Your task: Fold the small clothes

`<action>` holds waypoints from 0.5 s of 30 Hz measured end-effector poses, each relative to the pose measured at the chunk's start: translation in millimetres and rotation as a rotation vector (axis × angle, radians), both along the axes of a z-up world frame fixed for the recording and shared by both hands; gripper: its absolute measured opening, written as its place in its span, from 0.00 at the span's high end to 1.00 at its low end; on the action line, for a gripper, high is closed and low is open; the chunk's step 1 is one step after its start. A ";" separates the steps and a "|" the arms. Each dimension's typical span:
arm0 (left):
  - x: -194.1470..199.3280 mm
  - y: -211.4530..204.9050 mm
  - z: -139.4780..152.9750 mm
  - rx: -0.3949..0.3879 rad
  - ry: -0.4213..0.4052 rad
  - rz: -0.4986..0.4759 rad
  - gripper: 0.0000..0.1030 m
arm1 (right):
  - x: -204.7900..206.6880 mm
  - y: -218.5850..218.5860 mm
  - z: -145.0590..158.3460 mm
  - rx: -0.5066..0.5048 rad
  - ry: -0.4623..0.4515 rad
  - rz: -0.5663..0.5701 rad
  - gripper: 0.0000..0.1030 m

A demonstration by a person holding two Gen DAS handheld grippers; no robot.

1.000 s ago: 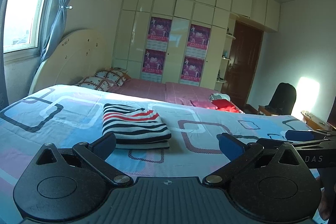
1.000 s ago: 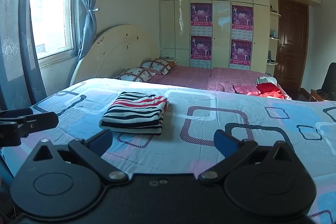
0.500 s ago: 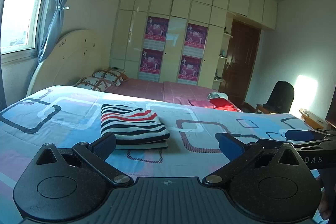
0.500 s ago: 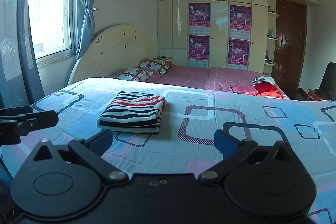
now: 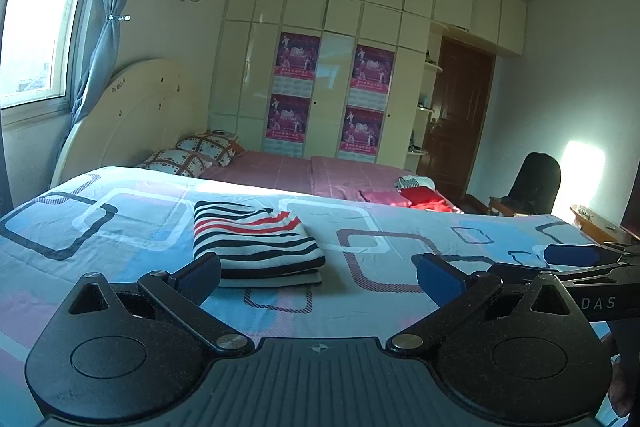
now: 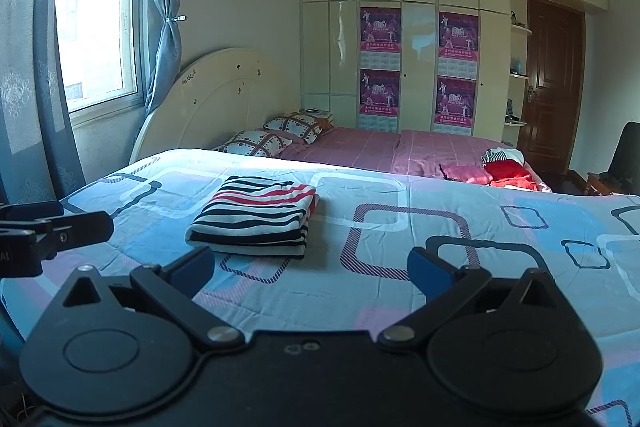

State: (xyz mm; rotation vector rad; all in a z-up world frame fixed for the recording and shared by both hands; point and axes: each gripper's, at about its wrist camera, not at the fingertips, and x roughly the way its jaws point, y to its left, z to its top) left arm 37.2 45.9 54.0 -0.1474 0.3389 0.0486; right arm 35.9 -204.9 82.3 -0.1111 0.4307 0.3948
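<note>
Both hand-held grippers spread apart, empty; folded striped garment on quilt ahead.

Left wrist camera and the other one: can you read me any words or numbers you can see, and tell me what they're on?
"DAS": white letters on the black body of the right gripper; its edge is cut off by the left gripper, so the word may be longer.
"AI": on the left gripper's body at the frame edge in the right wrist view, cut off too.
Wardrobe posters: print too small and blurred to read.
</note>
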 end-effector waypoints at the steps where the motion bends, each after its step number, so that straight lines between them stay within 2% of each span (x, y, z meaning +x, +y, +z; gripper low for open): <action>1: -0.2 0.3 0.1 0.000 0.000 0.000 0.00 | -0.1 0.1 0.0 0.000 0.000 0.000 0.01; 15: 1.6 1.6 1.3 0.001 0.003 0.004 0.00 | 0.1 1.2 3.9 -0.002 0.001 0.007 0.01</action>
